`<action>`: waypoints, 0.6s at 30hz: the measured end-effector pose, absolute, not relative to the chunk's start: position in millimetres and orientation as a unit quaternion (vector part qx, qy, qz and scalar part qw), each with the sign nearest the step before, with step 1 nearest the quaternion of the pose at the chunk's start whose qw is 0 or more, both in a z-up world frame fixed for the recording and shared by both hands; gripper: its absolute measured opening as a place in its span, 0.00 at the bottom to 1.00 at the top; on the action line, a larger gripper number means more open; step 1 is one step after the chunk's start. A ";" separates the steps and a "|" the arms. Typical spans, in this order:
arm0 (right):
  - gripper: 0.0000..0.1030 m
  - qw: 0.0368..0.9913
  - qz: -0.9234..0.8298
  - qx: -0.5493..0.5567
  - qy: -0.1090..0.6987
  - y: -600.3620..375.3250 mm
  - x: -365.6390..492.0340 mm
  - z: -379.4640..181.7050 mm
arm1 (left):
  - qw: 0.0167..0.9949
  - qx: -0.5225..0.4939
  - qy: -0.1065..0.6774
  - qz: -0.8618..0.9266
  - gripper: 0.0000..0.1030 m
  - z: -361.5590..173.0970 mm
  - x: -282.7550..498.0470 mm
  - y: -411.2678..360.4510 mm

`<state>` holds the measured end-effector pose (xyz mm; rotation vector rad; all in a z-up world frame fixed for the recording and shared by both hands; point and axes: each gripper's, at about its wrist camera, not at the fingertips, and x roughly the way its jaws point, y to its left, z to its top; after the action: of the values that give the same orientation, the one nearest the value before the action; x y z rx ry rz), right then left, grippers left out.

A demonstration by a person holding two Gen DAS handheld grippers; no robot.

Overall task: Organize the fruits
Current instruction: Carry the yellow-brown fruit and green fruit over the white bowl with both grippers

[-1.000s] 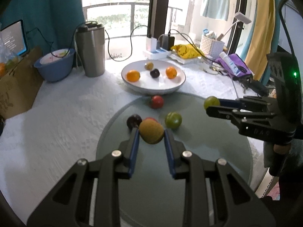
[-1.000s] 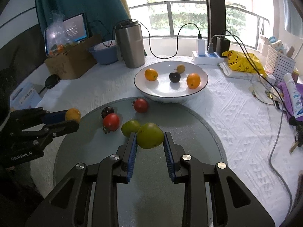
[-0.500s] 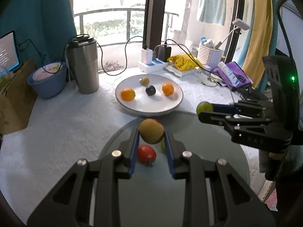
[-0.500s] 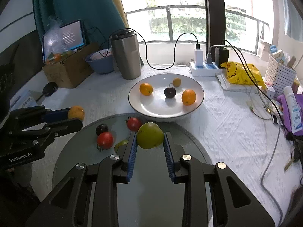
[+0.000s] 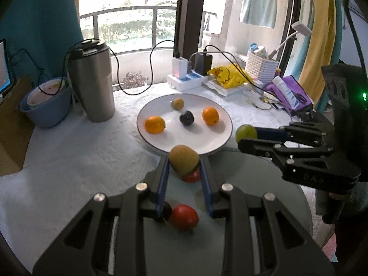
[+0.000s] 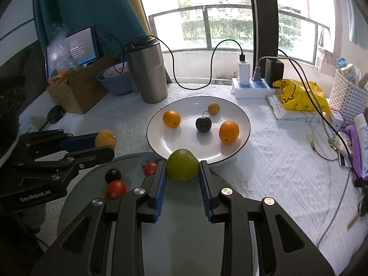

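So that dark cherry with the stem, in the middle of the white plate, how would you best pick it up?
Grip the dark cherry across its round body, below the stem, coming down from above. The stem sticks up, so the fingers should straddle it. The two oranges stand apart from it, leaving room on either side, I'd judge.

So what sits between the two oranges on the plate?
A dark cherry lies between the two oranges on the white plate, clearest in the right wrist view.
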<state>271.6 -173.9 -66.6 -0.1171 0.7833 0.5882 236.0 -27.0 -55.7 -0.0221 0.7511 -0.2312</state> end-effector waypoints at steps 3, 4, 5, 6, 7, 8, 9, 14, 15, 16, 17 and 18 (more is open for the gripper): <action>0.29 0.879 0.283 -0.054 0.380 -173.3 279.6 -70.2 | 0.923 -0.008 0.369 -0.114 0.27 -60.4 248.5 -28.4; 0.29 0.879 0.284 -0.054 0.380 -173.0 281.9 -71.2 | 0.922 -0.007 0.369 -0.114 0.27 -62.4 252.8 -28.9; 0.29 0.878 0.284 -0.053 0.382 -172.6 285.3 -72.9 | 0.922 -0.007 0.371 -0.114 0.27 -64.6 257.6 -29.5; 0.29 0.878 0.284 -0.052 0.382 -172.7 287.2 -74.0 | 0.920 -0.007 0.374 -0.113 0.27 -67.0 262.9 -29.2; 0.29 0.877 0.285 -0.051 0.384 -172.4 289.8 -75.4 | 0.919 -0.008 0.377 -0.114 0.27 -69.4 268.0 -28.9; 0.29 0.876 0.286 -0.051 0.385 -171.8 293.0 -76.9 | 0.919 -0.007 0.378 -0.113 0.27 -71.5 272.1 -29.2; 0.29 0.876 0.287 -0.050 0.386 -171.7 295.6 -77.7 | 0.918 -0.007 0.380 -0.112 0.27 -73.7 276.9 -29.0; 0.29 0.874 0.287 -0.049 0.390 -170.1 311.5 -81.9 | 0.915 -0.010 0.387 -0.111 0.27 -81.1 295.8 -27.1; 0.29 0.873 0.287 -0.048 0.391 -169.7 314.6 -82.8 | 0.915 -0.011 0.388 -0.111 0.27 -82.8 300.3 -26.4; 0.29 0.873 0.287 -0.048 0.391 -169.2 316.9 -83.3 | 0.914 -0.012 0.390 -0.111 0.27 -84.3 303.2 -25.8; 0.29 0.873 0.287 -0.049 0.392 -168.8 319.4 -83.8 | 0.913 -0.012 0.392 -0.110 0.27 -86.0 306.1 -25.7; 0.29 0.872 0.288 -0.048 0.392 -167.6 323.0 -84.6 | 0.912 -0.013 0.395 -0.111 0.27 -87.6 309.4 -24.8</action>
<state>323.0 -167.6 -84.6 -0.1006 0.8198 0.6014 309.4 -24.8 -87.6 -0.0268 0.8143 -0.2279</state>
